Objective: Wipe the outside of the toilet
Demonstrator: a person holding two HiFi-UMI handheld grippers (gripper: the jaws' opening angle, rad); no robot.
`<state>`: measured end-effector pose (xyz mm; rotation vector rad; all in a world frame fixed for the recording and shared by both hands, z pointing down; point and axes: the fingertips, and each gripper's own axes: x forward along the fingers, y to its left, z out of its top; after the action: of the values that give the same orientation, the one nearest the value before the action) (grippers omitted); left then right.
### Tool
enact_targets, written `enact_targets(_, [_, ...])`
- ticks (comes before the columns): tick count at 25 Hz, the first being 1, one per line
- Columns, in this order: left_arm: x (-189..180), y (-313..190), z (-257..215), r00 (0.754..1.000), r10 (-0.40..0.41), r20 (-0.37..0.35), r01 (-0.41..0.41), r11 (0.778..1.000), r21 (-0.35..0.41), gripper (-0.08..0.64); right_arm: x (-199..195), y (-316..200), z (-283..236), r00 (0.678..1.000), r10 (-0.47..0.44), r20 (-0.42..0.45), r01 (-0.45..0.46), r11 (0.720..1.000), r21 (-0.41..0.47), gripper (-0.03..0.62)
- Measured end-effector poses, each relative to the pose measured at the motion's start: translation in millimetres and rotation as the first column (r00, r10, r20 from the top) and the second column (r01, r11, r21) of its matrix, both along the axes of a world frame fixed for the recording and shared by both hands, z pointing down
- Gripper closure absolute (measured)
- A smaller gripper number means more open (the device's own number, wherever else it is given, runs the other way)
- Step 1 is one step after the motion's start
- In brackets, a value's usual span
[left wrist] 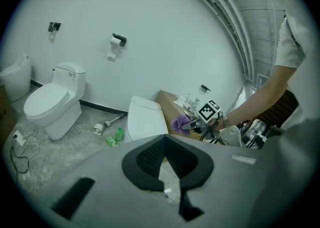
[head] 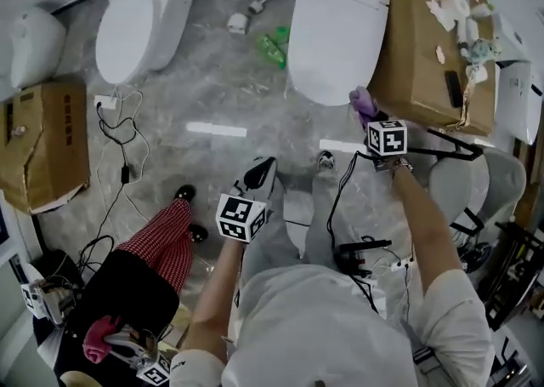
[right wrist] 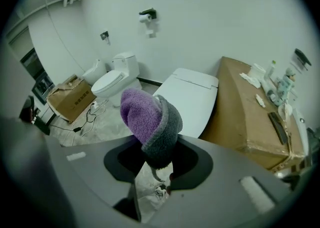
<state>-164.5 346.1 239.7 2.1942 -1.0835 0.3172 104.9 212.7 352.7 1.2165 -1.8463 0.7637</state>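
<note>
My right gripper (head: 367, 118) is clamped on the purple-and-grey cloth (head: 363, 102), just off the front rim of the toilet (head: 338, 28). The toilet's long axis runs toward the top of the head view. That arm is the nearer. The left gripper (head: 258, 175) hangs lower left, jaws together on nothing. The cardboard box (head: 421, 45) crowds the toilet's right flank, so I judge the left flank gives more room.

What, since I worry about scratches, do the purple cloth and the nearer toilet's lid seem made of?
The cloth looks like soft fleece or microfibre: fuzzy matt nap, purple one side, grey the other. The toilet lid is hard-looking, white and smooth with slight sheen: plastic or glazed ceramic, I cannot tell which.
</note>
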Motion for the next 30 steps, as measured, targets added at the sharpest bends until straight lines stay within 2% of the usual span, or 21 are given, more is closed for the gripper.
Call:
enact_targets(4, [3, -21, 24, 0.994, -0.11, -0.02, 0.11, 0.994, 0.005, 0.554, -27, -9, 38, 0.997, -0.07, 0.022, 0.071, 0.997, -0.039, 0.465])
enact_targets(7, [11, -39, 57, 0.978, -0.199, -0.057, 0.199, 0.98, 0.009, 0.554, -44, -6, 78, 0.997, -0.056, 0.055, 0.06, 0.996, -0.063, 0.465])
enact_targets(9, [21, -46, 83, 0.97, -0.228, -0.079, 0.23, 0.973, 0.011, 0.554, -52, 3, 111, 0.997, -0.035, 0.062, 0.039, 0.997, -0.071, 0.464])
enact_targets(15, [45, -45, 163, 0.97, -0.221, -0.106, 0.22, 0.975, -0.022, 0.554, -74, 44, 213, 0.997, -0.06, 0.043, 0.064, 0.995, -0.081, 0.463])
enact_targets(19, [37, -38, 214, 0.977, -0.19, -0.094, 0.187, 0.982, -0.034, 0.554, -95, 42, 285, 0.997, -0.072, 0.038, 0.076, 0.992, -0.103, 0.463])
enact_targets(21, [21, -29, 233, 0.983, -0.162, -0.086, 0.158, 0.986, -0.046, 0.554, -107, 36, 316, 0.999, -0.007, 0.038, 0.012, 0.992, -0.126, 0.463])
enact_targets(23, [-2, -24, 250, 0.988, -0.138, -0.071, 0.134, 0.989, -0.058, 0.554, -120, 23, 341, 0.988, 0.144, 0.065, -0.132, 0.98, -0.152, 0.463])
enact_targets(24, [-13, -24, 257, 0.988, -0.136, -0.069, 0.132, 0.989, -0.062, 0.554, -125, 13, 351, 0.966, 0.241, 0.088, -0.225, 0.961, -0.163, 0.463])
enact_targets(27, [-37, -28, 265, 0.986, -0.146, -0.086, 0.14, 0.988, -0.063, 0.554, -136, -15, 365, 0.858, 0.49, 0.156, -0.462, 0.867, -0.184, 0.463])
enact_targets(28, [-43, -30, 266, 0.985, -0.144, -0.09, 0.139, 0.989, -0.057, 0.554, -141, -21, 368, 0.827, 0.536, 0.17, -0.508, 0.841, -0.186, 0.463])
enact_targets(30, [-54, -36, 266, 0.987, -0.134, -0.092, 0.131, 0.991, -0.036, 0.554, -154, -32, 374, 0.783, 0.589, 0.197, -0.562, 0.807, -0.181, 0.463])
